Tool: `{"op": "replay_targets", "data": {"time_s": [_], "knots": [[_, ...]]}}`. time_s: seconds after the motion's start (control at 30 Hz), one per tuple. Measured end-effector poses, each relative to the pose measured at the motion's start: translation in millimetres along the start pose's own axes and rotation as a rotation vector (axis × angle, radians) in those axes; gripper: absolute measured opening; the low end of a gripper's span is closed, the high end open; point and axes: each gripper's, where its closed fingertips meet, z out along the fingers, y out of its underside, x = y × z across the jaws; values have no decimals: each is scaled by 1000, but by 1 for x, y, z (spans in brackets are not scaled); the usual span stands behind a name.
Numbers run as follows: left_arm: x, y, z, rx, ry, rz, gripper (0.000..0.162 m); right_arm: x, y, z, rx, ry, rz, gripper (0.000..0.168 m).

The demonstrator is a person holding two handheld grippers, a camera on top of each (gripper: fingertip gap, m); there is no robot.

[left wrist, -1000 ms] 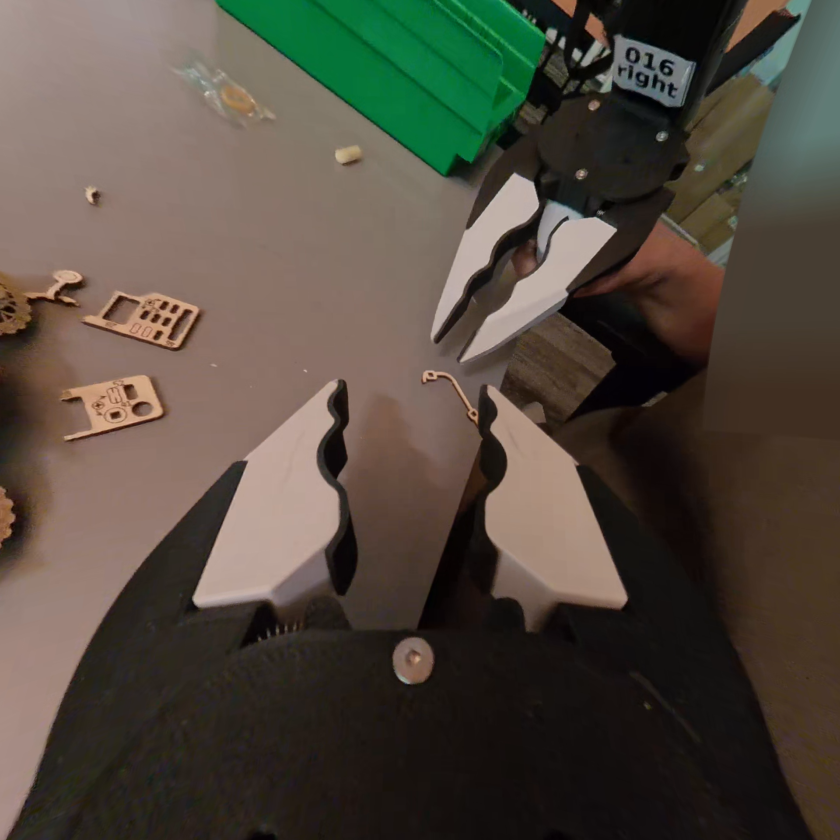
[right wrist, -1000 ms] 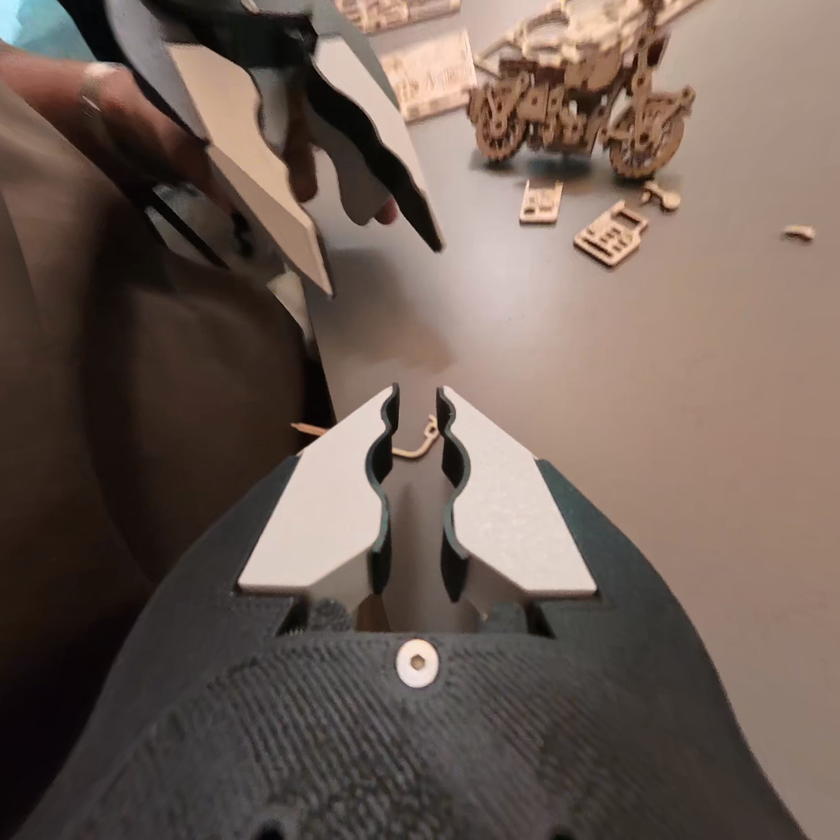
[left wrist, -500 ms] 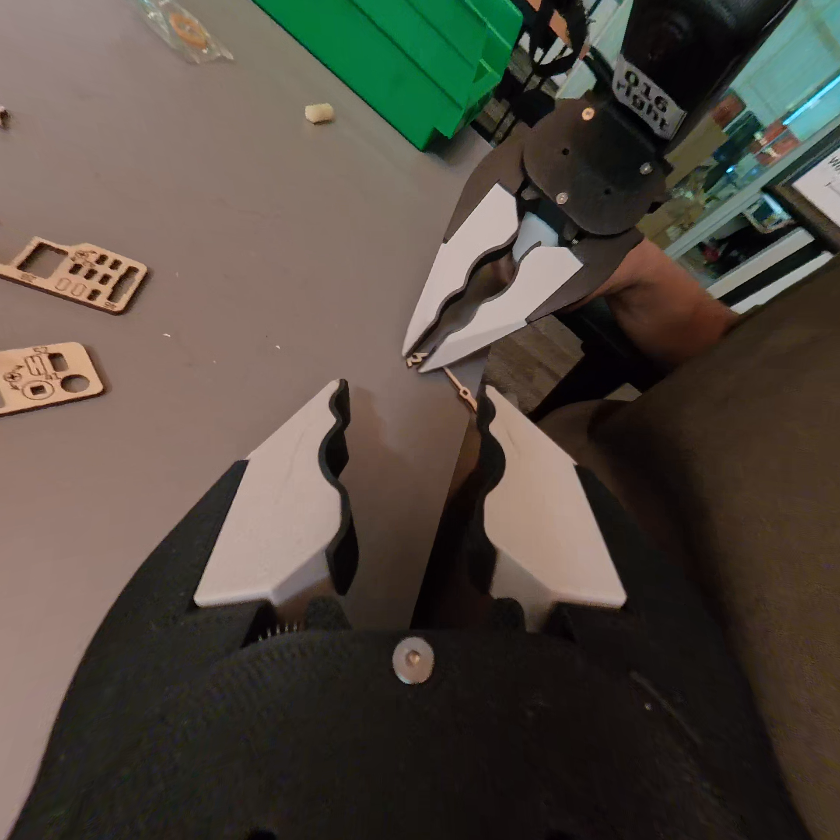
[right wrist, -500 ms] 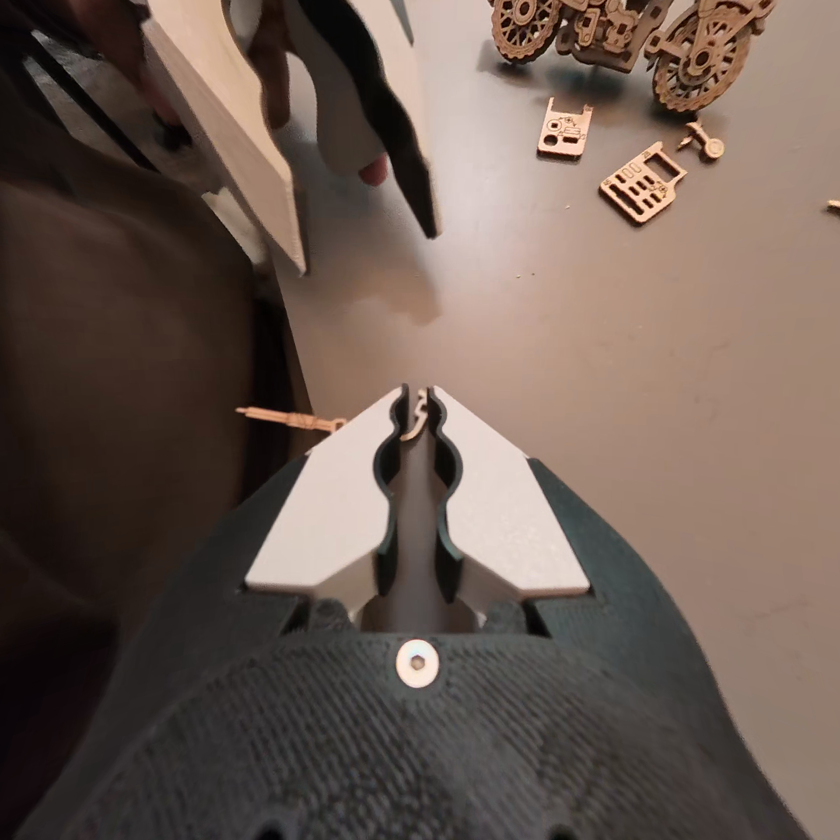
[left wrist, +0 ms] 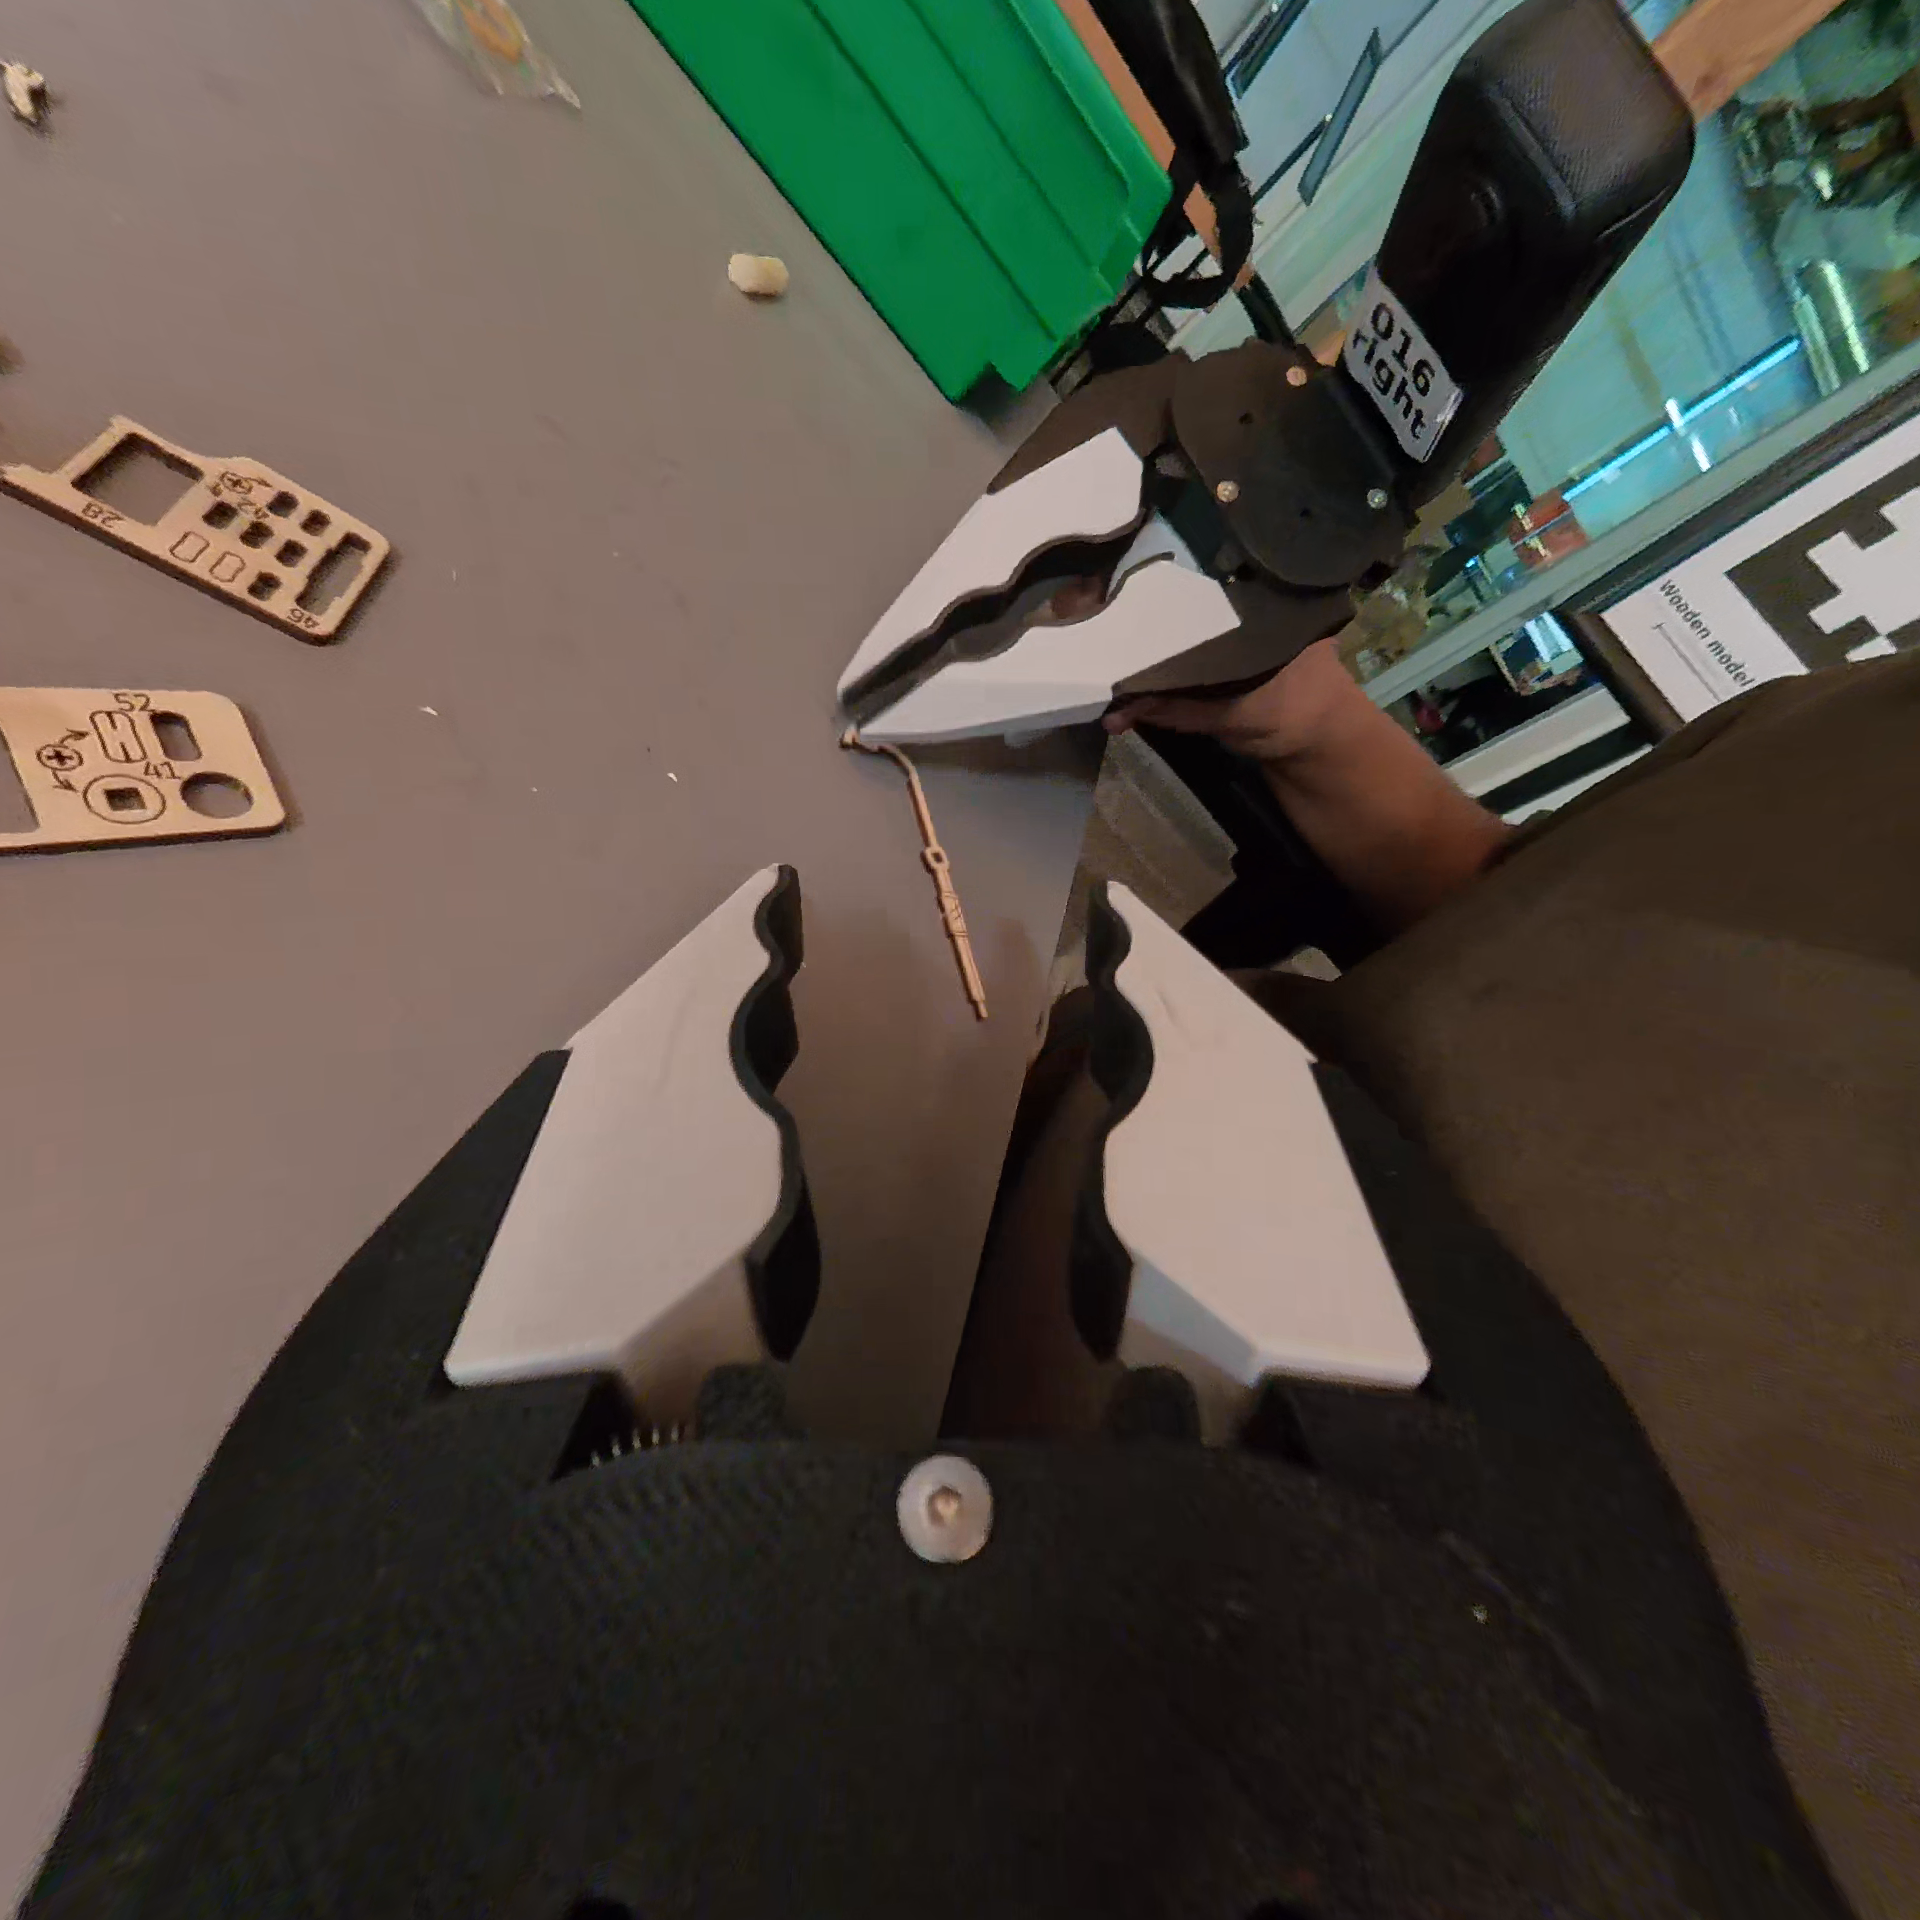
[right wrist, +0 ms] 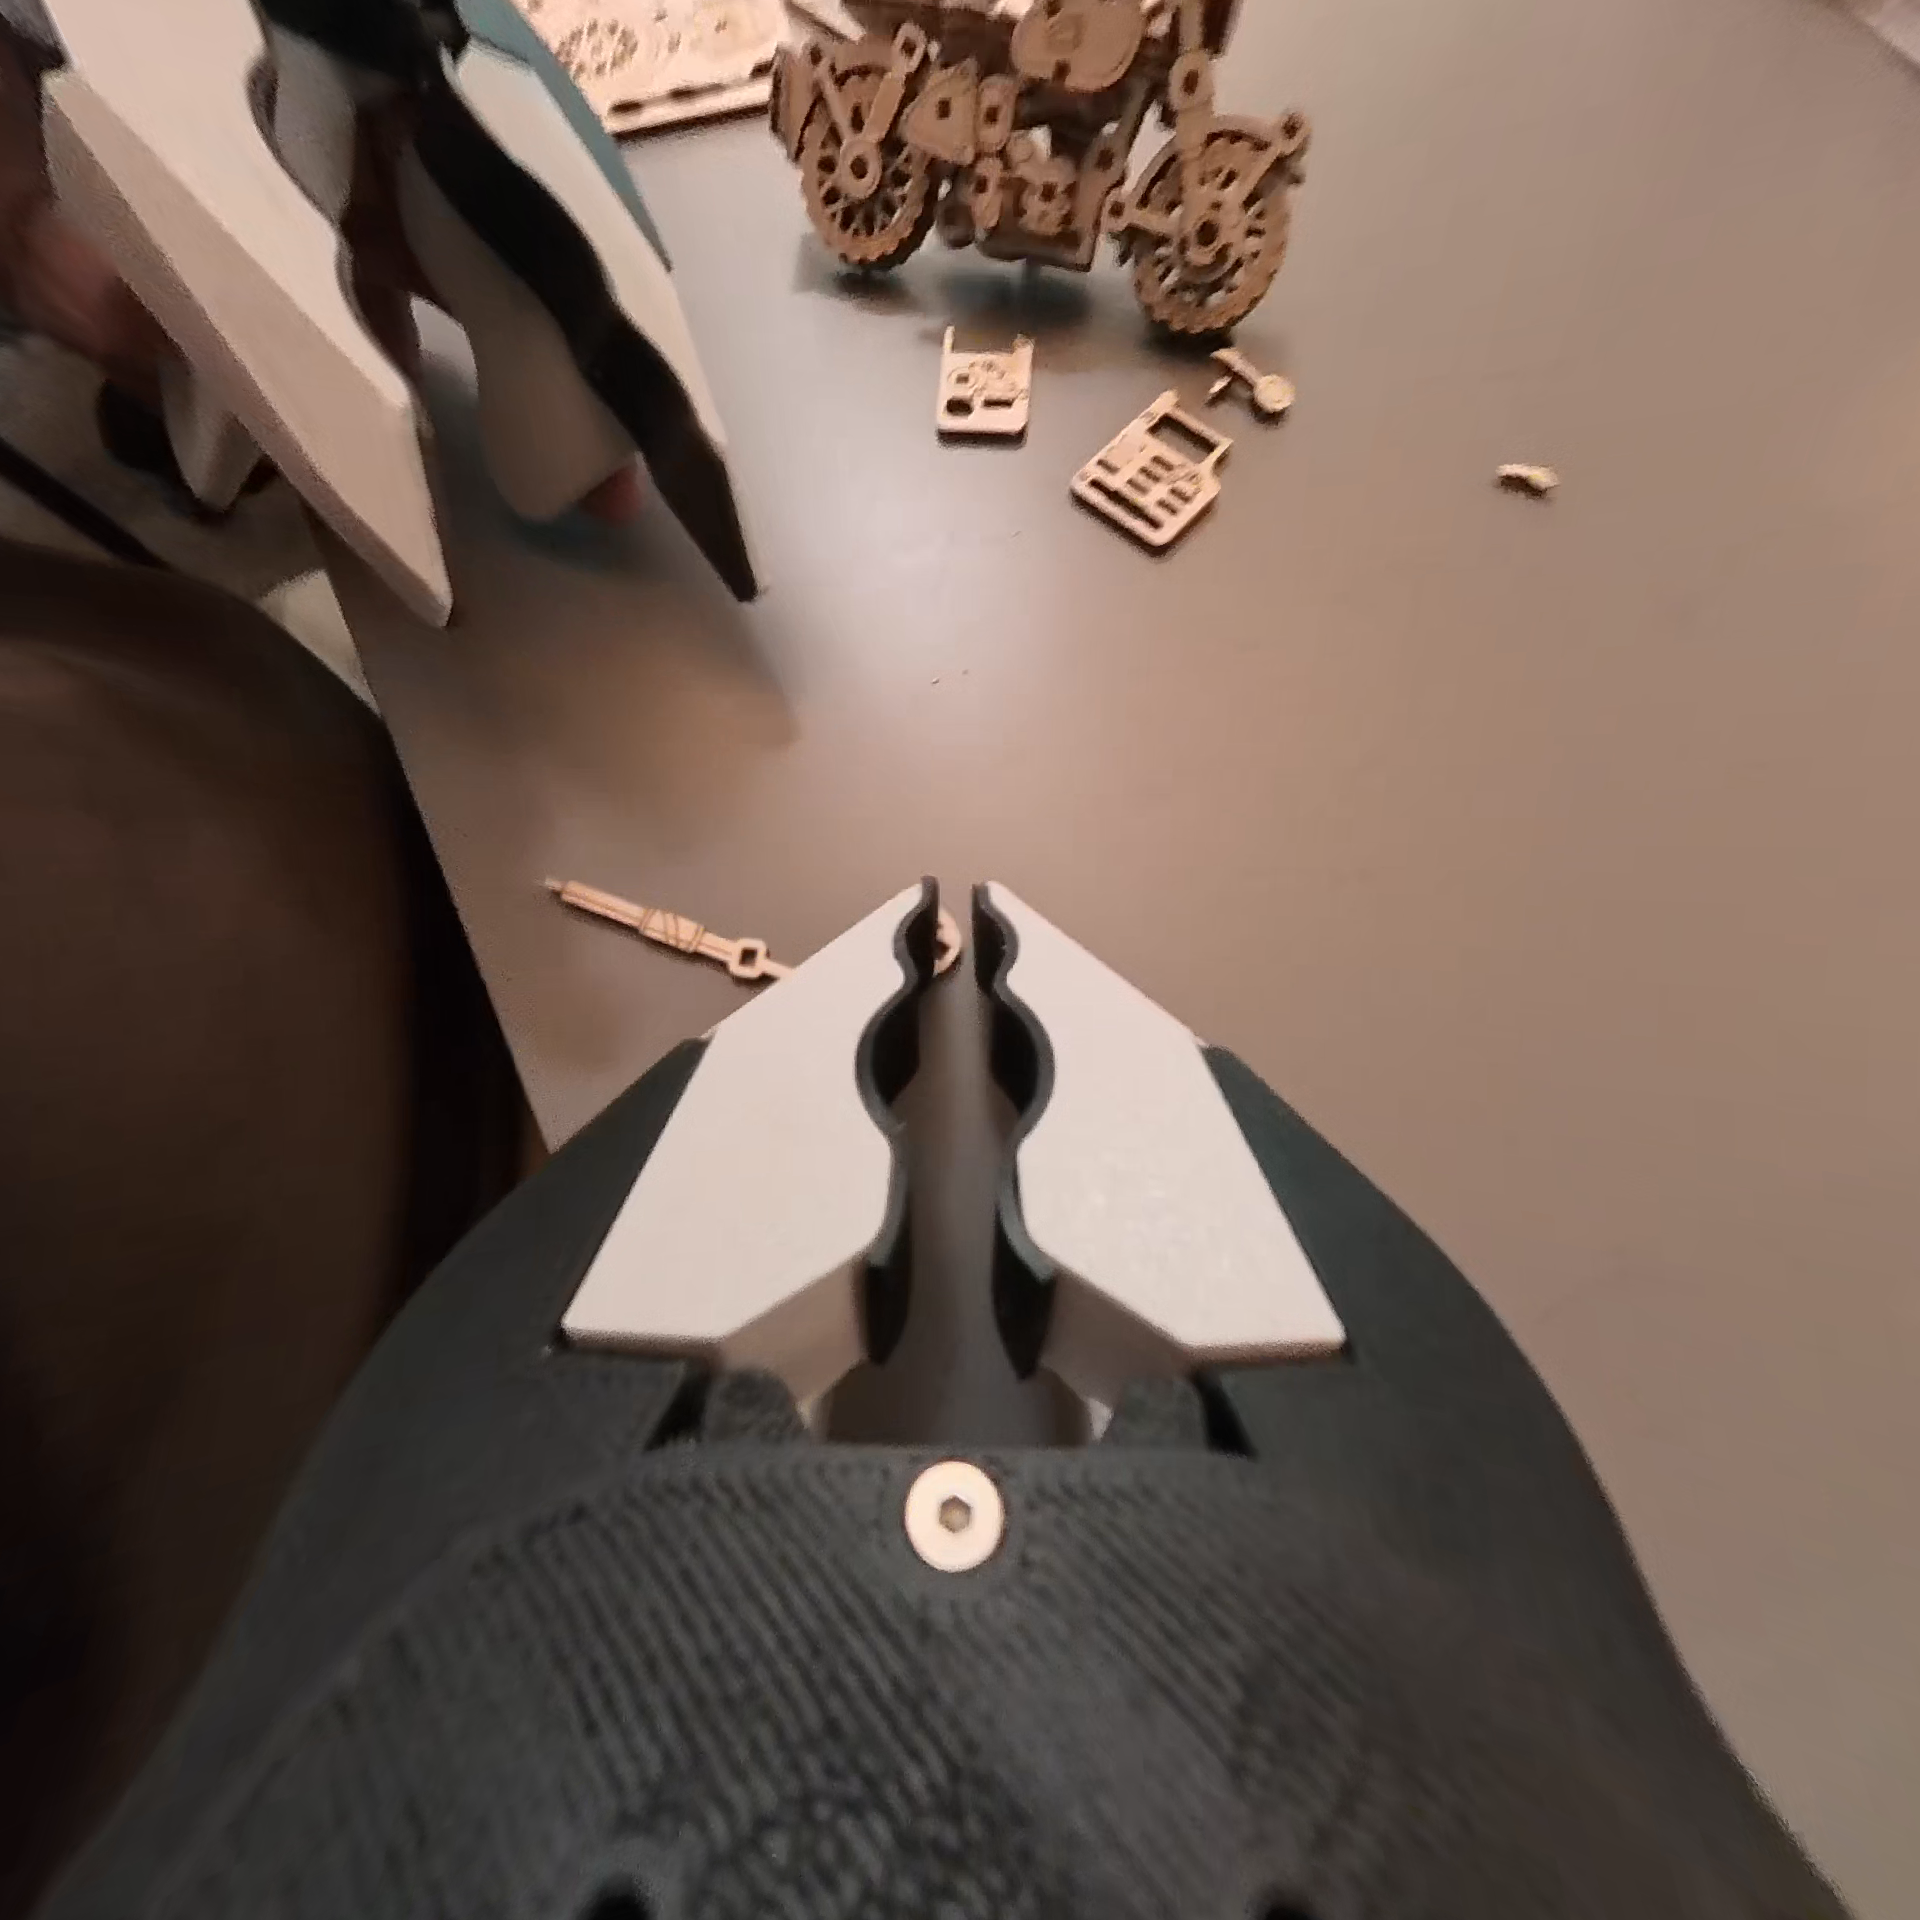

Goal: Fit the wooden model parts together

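Grey desk (left wrist: 436, 343) fills both views, with a green bin (left wrist: 935, 156) at its far edge, at 12 o'clock in the left wrist view. Near the desk's front edge lies a thin wooden lever piece (left wrist: 940, 883) with a hooked end. The right claw (left wrist: 847, 720) has its tips down at that hooked end; its fingers are almost together, with a narrow slit between them. In the right wrist view the hook sits in that slit at the right claw (right wrist: 948, 902), while the straight shaft of the wooden lever piece (right wrist: 665, 928) runs out toward 9 o'clock, flat on the desk. Whether the tips actually pinch it I cannot tell. The left claw (left wrist: 940, 899) hangs with its fingers wide apart and nothing between them, the shaft's free end just ahead of it. Two flat wooden cards, a slotted card (left wrist: 208, 530) and a card with round holes (left wrist: 125, 764), lie at 9 to 10 o'clock in the left wrist view. A wooden motorcycle model (right wrist: 1039, 166) stands at 12 o'clock in the right wrist view, well apart from both claws
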Motion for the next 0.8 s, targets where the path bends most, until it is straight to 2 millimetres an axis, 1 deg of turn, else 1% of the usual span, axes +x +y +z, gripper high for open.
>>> {"op": "replay_targets", "data": {"time_s": [0.03,0.1,0.17,0.3,0.37,0.47,0.53,0.6,0.8], "knots": [[0,-1,0,4,2,-2,53,2,-4,-2,27,3,13,5],[0,-2,0,6,3,2,53,5,-13,-9,94,-4,47,7],[0,-1,0,-5,11,6,51,3,-20,-16,151,-55,69,9],[0,2,1,-24,20,-3,51,-7,-19,-28,190,-164,34,15],[0,2,2,-27,22,-10,51,-10,-19,-30,189,-175,1,16],[0,1,1,-26,32,-24,51,-11,-11,-26,144,-164,-40,19],[0,1,1,-27,43,-34,51,-15,-6,-22,107,-178,-55,25],[1,1,1,-28,51,-41,51,-16,-3,-19,81,-180,-67,26],[1,5,0,-45,38,-11,51,-18,-4,-24,102,-195,-78,28]]}}
